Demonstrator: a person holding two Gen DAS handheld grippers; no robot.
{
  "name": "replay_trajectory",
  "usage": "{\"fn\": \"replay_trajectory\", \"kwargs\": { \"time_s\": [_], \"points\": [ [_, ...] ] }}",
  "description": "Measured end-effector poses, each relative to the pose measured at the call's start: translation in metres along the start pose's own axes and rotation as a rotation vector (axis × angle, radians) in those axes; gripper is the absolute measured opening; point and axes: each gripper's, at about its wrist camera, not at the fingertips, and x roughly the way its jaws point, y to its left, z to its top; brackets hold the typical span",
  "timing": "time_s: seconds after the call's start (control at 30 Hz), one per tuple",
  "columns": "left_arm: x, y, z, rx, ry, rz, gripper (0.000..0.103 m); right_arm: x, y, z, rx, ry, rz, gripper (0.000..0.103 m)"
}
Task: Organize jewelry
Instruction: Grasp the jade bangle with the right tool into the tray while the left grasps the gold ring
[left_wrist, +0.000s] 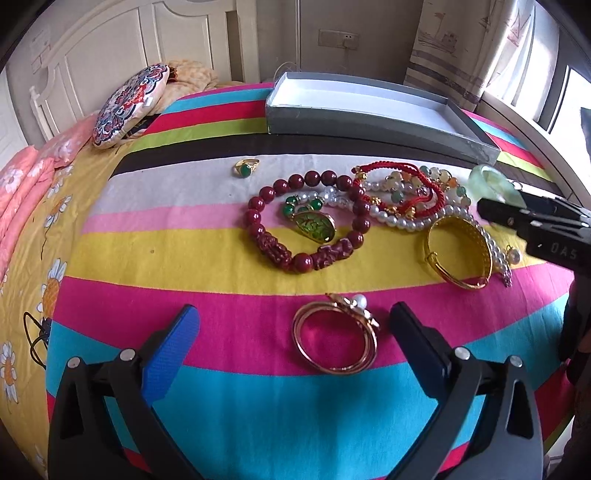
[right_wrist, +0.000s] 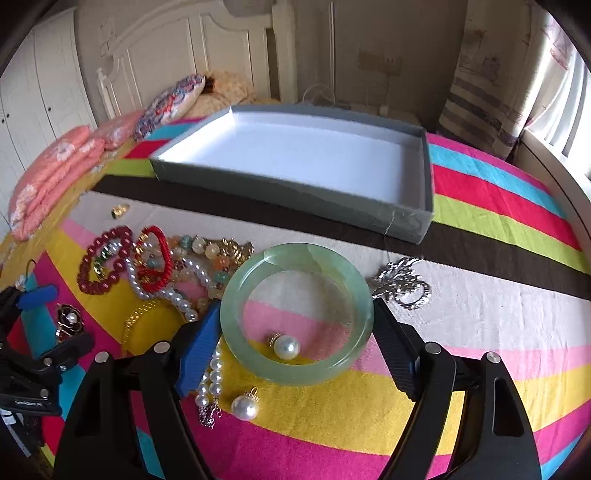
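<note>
My right gripper (right_wrist: 295, 328) is shut on a pale green jade bangle (right_wrist: 236, 295), held above the striped bedspread; the bangle also shows in the left wrist view (left_wrist: 491, 181). An empty grey box with a white inside (right_wrist: 406, 221) stands beyond it, and also shows in the left wrist view (left_wrist: 332, 125). My left gripper (left_wrist: 293, 332) is open, with a rose-gold bangle with a pearl flower (left_wrist: 306, 347) lying between its fingers. A dark red bead bracelet (left_wrist: 258, 206), a green pendant (left_wrist: 314, 227), a gold bangle (left_wrist: 476, 240), pearl strands (left_wrist: 399, 221) and a gold ring with a green stone (left_wrist: 245, 168) lie behind it.
A silver brooch (right_wrist: 402, 282) and loose pearl earrings (right_wrist: 245, 406) lie near my right gripper. A round patterned cushion (left_wrist: 125, 107) and folded pink bedding (right_wrist: 51, 177) sit at the far left. A white headboard and a curtained window stand behind the bed.
</note>
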Motion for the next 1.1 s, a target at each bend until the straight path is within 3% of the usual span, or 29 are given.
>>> {"fn": "replay_trajectory", "kwargs": {
  "time_s": [0.17,0.2,0.27,0.33,0.5,0.67,0.77,0.93,1.1],
  "points": [
    [-0.001,0.0,-0.002,0.006,-0.005,-0.006,0.101,-0.023,-0.008,-0.011,0.053,-0.087,0.029,0.077],
    [-0.002,0.0,-0.003,0.007,-0.011,-0.007,0.096,-0.027,-0.009,-0.013,0.062,-0.1,0.038,0.077],
    [-0.008,-0.003,-0.006,0.026,-0.05,-0.014,0.075,-0.034,-0.012,-0.017,0.079,-0.127,0.051,0.077],
    [-0.015,-0.011,-0.01,0.065,-0.082,-0.026,0.041,-0.039,-0.014,-0.019,0.086,-0.149,0.056,0.077],
    [-0.029,-0.025,-0.017,0.12,-0.164,0.035,0.04,-0.046,-0.02,-0.022,0.111,-0.19,0.076,0.077],
    [-0.045,-0.023,-0.009,0.108,-0.228,-0.032,0.04,-0.05,-0.021,-0.021,0.114,-0.202,0.105,0.077],
    [-0.054,-0.023,0.014,0.121,-0.264,-0.044,0.04,-0.052,-0.023,-0.015,0.12,-0.204,0.133,0.077],
    [-0.059,-0.027,0.068,0.131,-0.305,-0.084,0.04,-0.057,-0.025,0.014,0.063,-0.232,0.094,0.077],
    [-0.031,-0.03,0.131,0.135,-0.26,-0.086,0.04,-0.04,-0.035,0.047,0.052,-0.22,0.077,0.077]
  ]
}}
